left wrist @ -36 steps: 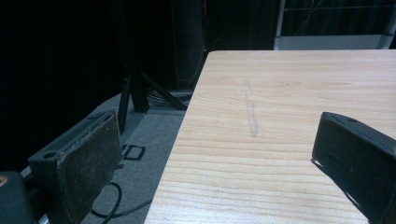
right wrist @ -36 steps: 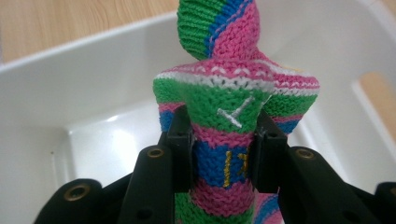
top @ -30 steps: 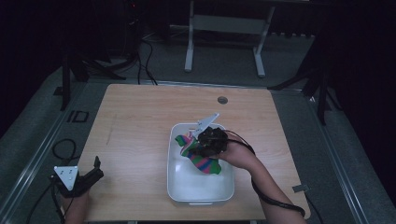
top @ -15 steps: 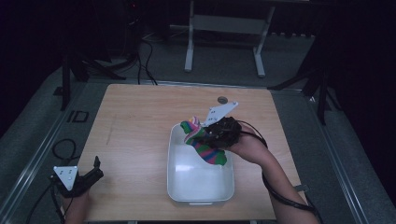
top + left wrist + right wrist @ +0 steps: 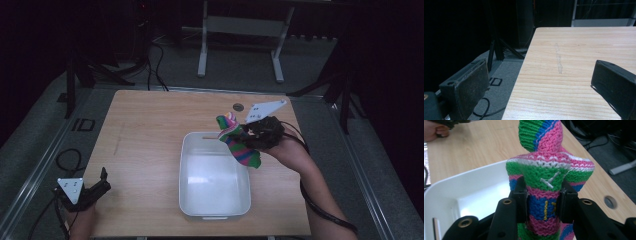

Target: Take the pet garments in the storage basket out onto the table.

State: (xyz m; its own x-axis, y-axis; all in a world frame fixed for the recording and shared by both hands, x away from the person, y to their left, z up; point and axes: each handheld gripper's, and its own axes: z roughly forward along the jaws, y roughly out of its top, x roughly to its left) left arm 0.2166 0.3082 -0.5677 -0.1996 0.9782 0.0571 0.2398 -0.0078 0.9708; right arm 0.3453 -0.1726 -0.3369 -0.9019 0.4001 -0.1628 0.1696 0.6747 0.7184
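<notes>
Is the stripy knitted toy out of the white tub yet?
Nearly. The right gripper has its fingers shut on the knitted toy, held above the white tub's far right corner. Setting it down on the table is left. The left gripper waits open.

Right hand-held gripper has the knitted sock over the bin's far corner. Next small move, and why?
Probably carry it on past the rim, toward the bare wood on the right. The right hand-held gripper is shut on the striped sock, which hangs above the white bin's far right corner, clear of its floor. The left hand-held gripper sits open at the table's near left edge, idle.
</notes>
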